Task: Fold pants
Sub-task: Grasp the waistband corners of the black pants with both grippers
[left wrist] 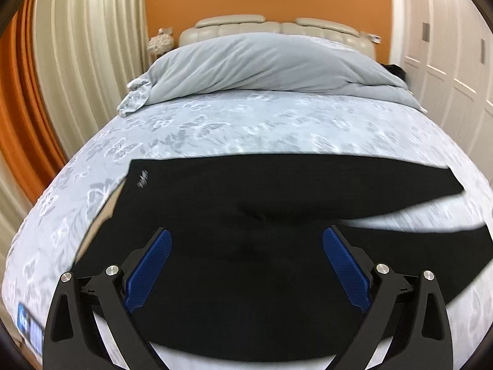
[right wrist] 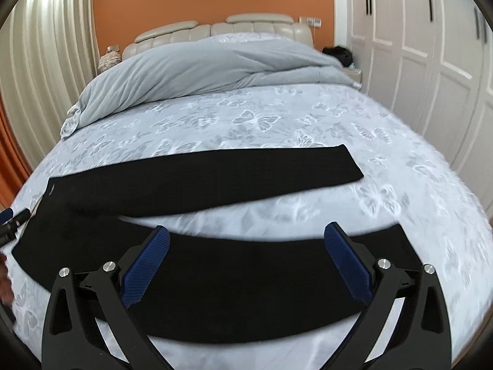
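Observation:
Black pants [left wrist: 246, 203] lie flat on the bed, waistband to the left, both legs spread apart to the right. My left gripper [left wrist: 246, 237] is open and empty, hovering over the seat area near the waistband. In the right wrist view the pants [right wrist: 215, 178] show both legs with a strip of sheet between them. My right gripper [right wrist: 246, 234] is open and empty above the near leg. The left gripper's tip [right wrist: 10, 219] shows at the left edge by the waistband.
The bed has a pale butterfly-print sheet [right wrist: 277, 117]. A bunched grey duvet [right wrist: 200, 64] lies across the head end by the cream headboard. Curtains hang on the left, white wardrobe doors [right wrist: 431, 61] stand on the right.

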